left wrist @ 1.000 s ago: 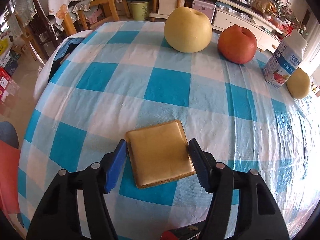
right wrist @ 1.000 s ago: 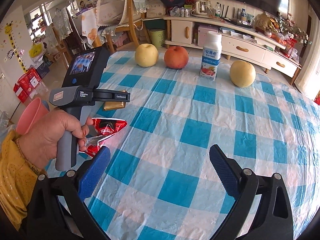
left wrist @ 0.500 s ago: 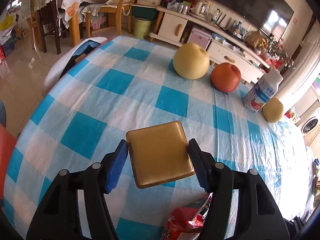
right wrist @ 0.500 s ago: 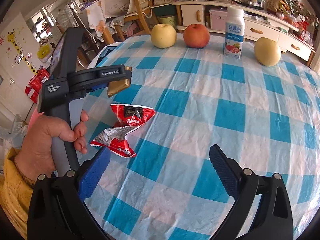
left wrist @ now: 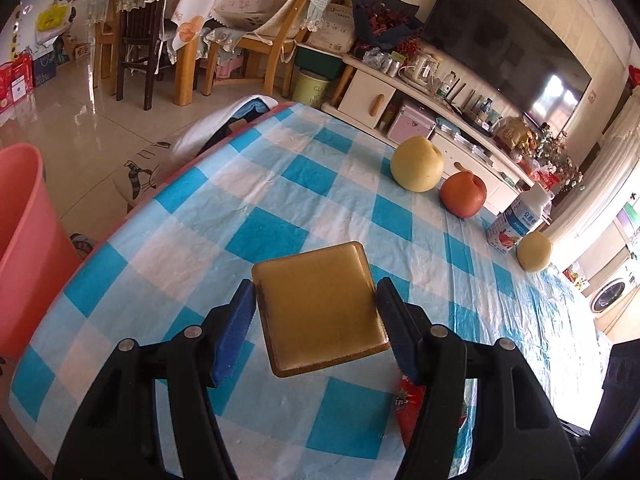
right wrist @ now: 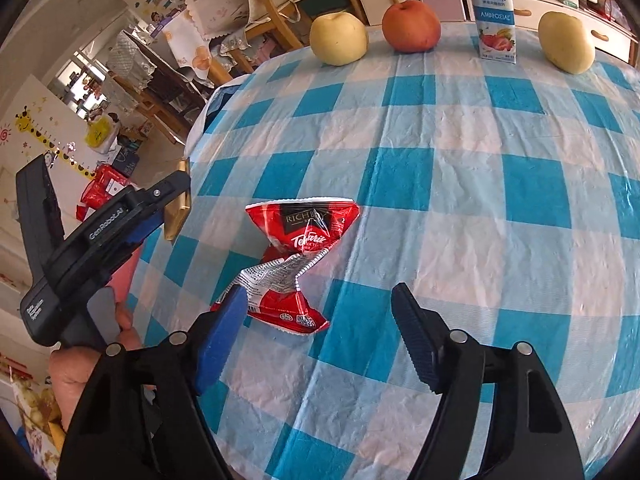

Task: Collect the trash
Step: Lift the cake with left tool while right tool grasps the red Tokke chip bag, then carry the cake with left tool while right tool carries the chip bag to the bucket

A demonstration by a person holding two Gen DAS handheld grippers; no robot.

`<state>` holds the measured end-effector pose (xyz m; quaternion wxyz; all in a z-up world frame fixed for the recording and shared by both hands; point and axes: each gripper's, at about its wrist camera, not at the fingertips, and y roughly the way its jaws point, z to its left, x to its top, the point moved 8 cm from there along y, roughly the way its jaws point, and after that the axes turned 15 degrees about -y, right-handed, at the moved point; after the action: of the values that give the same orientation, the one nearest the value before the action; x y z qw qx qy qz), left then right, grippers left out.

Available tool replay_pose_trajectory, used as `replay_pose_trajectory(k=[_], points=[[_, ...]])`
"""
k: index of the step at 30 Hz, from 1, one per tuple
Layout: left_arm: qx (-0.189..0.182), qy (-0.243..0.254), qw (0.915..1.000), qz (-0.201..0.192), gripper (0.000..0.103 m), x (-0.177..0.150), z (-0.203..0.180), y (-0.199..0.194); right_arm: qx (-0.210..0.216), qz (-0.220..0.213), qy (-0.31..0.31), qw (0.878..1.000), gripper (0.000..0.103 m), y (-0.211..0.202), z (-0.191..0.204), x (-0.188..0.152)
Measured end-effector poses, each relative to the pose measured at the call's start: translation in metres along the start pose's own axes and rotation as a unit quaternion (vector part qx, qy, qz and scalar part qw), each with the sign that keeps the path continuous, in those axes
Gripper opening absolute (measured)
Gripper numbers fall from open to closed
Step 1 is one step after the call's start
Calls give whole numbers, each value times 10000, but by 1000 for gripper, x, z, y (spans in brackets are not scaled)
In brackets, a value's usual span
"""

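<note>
A flat gold square packet (left wrist: 320, 304) hangs above the checked tablecloth (left wrist: 280, 200), with my left gripper (left wrist: 316, 320) shut on its two sides. The right wrist view shows that left gripper (right wrist: 160, 208) at the table's left edge, the gold packet (right wrist: 178, 210) edge-on in it. A crumpled red snack wrapper (right wrist: 298, 260) lies on the cloth. My right gripper (right wrist: 320, 316) hovers just over the wrapper's near end; its jaws are closing, and its left fingertip (right wrist: 234, 304) overlaps the wrapper's edge, with the pads not pressing on it.
A pink bucket (left wrist: 24, 240) stands on the floor beside the table's left edge. At the far side of the table stand a yellow pear (right wrist: 339, 38), a red apple (right wrist: 411, 26), a milk carton (right wrist: 494, 16) and another yellow fruit (right wrist: 566, 42).
My left gripper has lifted the gold packet off the cloth and carried it toward the table's left edge. My right gripper has dropped closer to the red wrapper, and its jaws have narrowed.
</note>
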<state>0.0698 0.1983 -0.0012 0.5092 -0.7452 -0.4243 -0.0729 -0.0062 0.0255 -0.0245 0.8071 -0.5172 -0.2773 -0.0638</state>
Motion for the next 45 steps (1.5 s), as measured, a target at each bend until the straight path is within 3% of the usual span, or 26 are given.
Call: replay_pose_trajectory(k=[8,13,19,25,31,45], points=[[-166,203,9989,-388,63,12,3,-13,113,-27,-33,9999,71,20,18,14],[-240,273,9979,-534,63,18,7,-16,-162,91,-169,9997,71,36,23,18],[-271,171,9979,-567,63,28,20,-15,-795,147,-683,9944,71,47,27,20],[-276,161,9975,-629,64,38,28,-17,-924,153,-695,9932,72,55,24,22],[-271,97,9975,-647,64,46,36,-19,-1348,94,-1137,9843,54,59,28,22],[-301,-216,9962,-783,64,68,56,-28,-1528,-131,-1515,9765,46,58,34,30]])
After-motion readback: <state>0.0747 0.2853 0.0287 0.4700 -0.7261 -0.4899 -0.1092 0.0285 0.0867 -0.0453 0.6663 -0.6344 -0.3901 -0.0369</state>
